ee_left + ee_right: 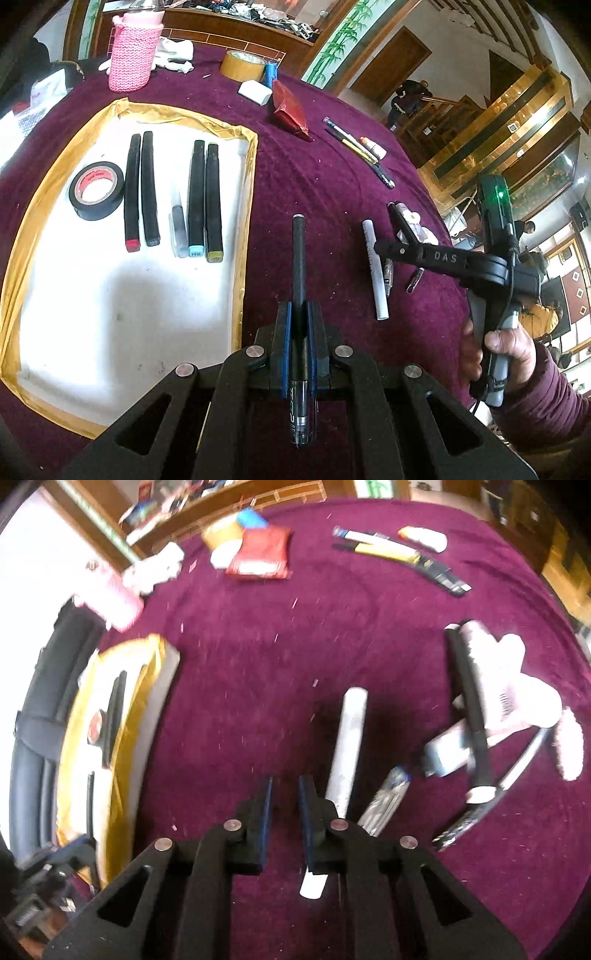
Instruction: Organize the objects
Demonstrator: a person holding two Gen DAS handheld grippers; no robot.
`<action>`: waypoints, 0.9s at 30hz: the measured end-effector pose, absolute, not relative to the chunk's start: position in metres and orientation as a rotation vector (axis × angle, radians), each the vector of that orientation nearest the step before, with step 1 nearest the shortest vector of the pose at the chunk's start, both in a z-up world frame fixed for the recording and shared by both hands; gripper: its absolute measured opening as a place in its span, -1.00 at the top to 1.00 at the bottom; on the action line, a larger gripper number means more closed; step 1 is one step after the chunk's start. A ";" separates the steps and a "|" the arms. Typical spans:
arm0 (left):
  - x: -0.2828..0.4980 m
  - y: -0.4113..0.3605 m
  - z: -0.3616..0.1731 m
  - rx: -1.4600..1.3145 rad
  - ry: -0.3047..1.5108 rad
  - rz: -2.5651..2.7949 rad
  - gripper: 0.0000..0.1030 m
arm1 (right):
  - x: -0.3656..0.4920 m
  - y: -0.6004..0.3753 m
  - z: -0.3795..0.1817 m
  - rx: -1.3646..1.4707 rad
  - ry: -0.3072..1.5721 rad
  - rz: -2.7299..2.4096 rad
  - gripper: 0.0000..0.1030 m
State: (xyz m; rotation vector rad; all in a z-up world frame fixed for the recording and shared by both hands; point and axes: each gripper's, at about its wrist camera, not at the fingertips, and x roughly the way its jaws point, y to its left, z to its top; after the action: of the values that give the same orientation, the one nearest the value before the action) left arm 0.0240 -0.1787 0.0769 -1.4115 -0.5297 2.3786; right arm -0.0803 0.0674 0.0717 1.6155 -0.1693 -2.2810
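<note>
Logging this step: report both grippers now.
Left gripper: shut on a black pen.
Right gripper: open, narrow gap, holding nothing.

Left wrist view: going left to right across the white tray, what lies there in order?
Black tape roll → red-capped marker → black-capped marker → clear pen → blue-capped marker → olive-capped marker.
</note>
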 end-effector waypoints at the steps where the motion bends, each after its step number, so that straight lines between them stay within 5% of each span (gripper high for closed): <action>1: 0.024 -0.178 0.077 -1.410 -0.527 2.377 0.90 | -0.083 0.067 0.073 1.625 -0.143 -2.299 0.59; 9: 0.026 -0.182 0.076 -1.416 -0.529 2.379 0.90 | -0.099 0.051 0.044 1.720 0.042 -2.313 0.48; 11: 0.026 -0.188 0.075 -1.419 -0.547 2.391 0.90 | -0.097 0.050 0.043 1.711 0.064 -2.323 0.71; 22: 0.028 -0.231 0.075 -1.442 -0.631 2.477 0.90 | -0.077 0.058 0.060 1.645 -0.423 -2.058 0.77; 27: 0.026 -0.255 0.069 -1.504 -0.647 2.522 0.90 | -0.071 0.028 0.089 1.567 -0.448 -1.972 0.76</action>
State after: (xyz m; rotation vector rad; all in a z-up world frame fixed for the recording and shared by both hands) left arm 0.0255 -0.2546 0.0689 -1.5040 -0.6473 2.5222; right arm -0.0707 0.0278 0.0893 1.5672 -0.4482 -1.9722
